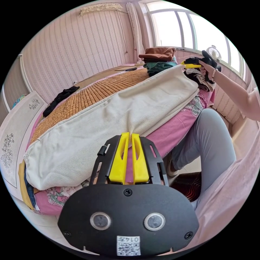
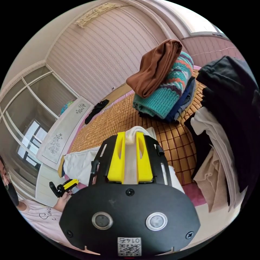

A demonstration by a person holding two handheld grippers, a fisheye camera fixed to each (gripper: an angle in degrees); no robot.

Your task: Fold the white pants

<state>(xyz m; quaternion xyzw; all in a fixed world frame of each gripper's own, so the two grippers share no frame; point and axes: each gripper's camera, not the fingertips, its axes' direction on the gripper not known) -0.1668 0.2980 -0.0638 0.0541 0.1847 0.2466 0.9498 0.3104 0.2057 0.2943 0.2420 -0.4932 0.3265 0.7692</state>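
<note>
so the white pants (image 1: 113, 116) are laid lengthwise along the near edge of the bed (image 1: 173, 130), partly on the bamboo mat (image 1: 89, 94) and partly over the pink floral sheet. they look doubled over into one long band.

left claw (image 1: 129, 135): yellow jaws nearly together at the lower edge of the pants. i honestly can't tell if there's fabric pinched between them or not.

right claw (image 2: 130, 135): clenched on one end of the white pants, a strip of the cloth runs between the two jaws and bunches up at the tips. in the left gripper view you can see that same claw at the far end of the pants, with a hand (image 1: 207, 69) on it.

behind it on the mat there's a folded stack (image 2: 165, 89), brown piece on top of a teal knit sweater, and a looser heap of dark and pale clothes (image 2: 224, 113) right next to it. a black garment (image 1: 61, 98) lies well apart near the far side of the bed. the person's knee in grey trousers (image 1: 211, 135) sits by the bed edge.
</note>
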